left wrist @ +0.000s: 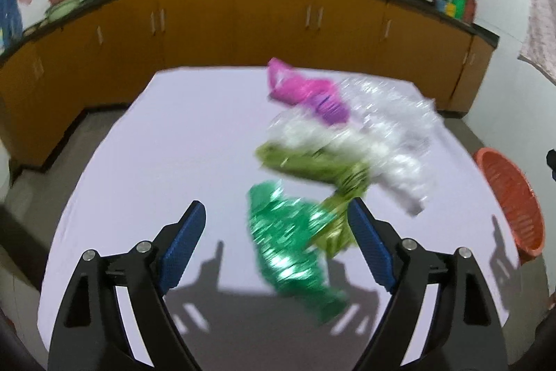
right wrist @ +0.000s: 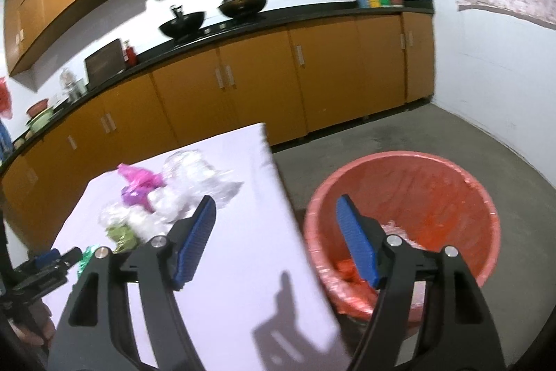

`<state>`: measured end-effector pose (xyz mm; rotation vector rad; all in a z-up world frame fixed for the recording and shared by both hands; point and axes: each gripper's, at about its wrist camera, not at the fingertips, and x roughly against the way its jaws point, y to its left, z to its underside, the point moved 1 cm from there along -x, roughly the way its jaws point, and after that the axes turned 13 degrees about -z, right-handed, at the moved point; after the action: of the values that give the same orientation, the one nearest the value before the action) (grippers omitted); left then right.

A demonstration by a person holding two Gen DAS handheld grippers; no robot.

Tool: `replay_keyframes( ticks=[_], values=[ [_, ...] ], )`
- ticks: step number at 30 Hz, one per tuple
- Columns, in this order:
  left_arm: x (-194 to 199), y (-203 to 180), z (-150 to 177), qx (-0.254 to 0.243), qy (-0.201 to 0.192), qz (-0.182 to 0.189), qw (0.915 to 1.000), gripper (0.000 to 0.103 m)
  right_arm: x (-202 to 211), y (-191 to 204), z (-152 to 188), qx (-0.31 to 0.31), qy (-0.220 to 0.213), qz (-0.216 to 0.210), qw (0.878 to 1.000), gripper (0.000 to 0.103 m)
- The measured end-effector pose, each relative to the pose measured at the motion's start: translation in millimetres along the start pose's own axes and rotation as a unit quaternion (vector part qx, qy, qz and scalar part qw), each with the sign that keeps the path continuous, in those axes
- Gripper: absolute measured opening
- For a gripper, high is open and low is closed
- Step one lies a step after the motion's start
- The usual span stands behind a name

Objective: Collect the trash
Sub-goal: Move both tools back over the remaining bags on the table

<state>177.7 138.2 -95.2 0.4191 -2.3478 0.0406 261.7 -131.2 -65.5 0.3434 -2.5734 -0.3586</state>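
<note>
A heap of trash lies on the white-clothed table (left wrist: 156, 145): a shiny green wrapper (left wrist: 288, 249), an olive wrapper (left wrist: 312, 166), crumpled clear plastic (left wrist: 389, 134), a pink wrapper (left wrist: 295, 86) and a purple one (left wrist: 330, 108). My left gripper (left wrist: 276, 212) is open, and the green wrapper shows between its blue pads without being pressed. In the right wrist view my right gripper (right wrist: 275, 201) stands open and empty over the table's right edge, beside the red bin (right wrist: 486, 207). The heap (right wrist: 194, 176) is to its left, with the left gripper (right wrist: 62, 256) low at the left.
The red-lined bin (left wrist: 510, 204) stands on the grey floor just off the table's right edge and holds some red scraps (right wrist: 351, 270). Orange cabinets (right wrist: 330, 86) under a black counter with two woks (right wrist: 245, 4) run along the far wall.
</note>
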Motion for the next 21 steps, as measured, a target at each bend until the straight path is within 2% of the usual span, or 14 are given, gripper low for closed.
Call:
replay_keyframes(
  ticks=[3, 9, 14, 17, 21],
  values=[
    [-4.5, 3.2, 8.0, -0.001, 0.014, 0.001, 0.9999, 0.083, -4.5, 17.7, 3.1, 0.017, 0.009, -0.009, 1.000, 0.071],
    [-19.4, 4.7, 20.6, -0.002, 0.050, 0.010, 0.9987, 0.070, -7.5, 36.2, 4.6, 0.030, 0.017, -0.015, 0.999, 0.071],
    [-23.6, 6.6, 24.1, 0.001, 0.056, 0.015, 0.9983, 0.065, -9.2, 40.5, 3.8, 0.034, 0.021, -0.015, 0.999, 0.071],
    [-26.8, 10.1, 24.8, 0.007, 0.063, 0.016, 0.9978, 0.058, -10.9, 42.0, 4.2, 0.034, 0.024, -0.017, 0.999, 0.071],
    [-31.0, 14.0, 22.8, 0.016, 0.070, 0.016, 0.9973, 0.040, -14.4, 45.5, 5.6, 0.037, 0.030, -0.021, 0.999, 0.071]
  ],
)
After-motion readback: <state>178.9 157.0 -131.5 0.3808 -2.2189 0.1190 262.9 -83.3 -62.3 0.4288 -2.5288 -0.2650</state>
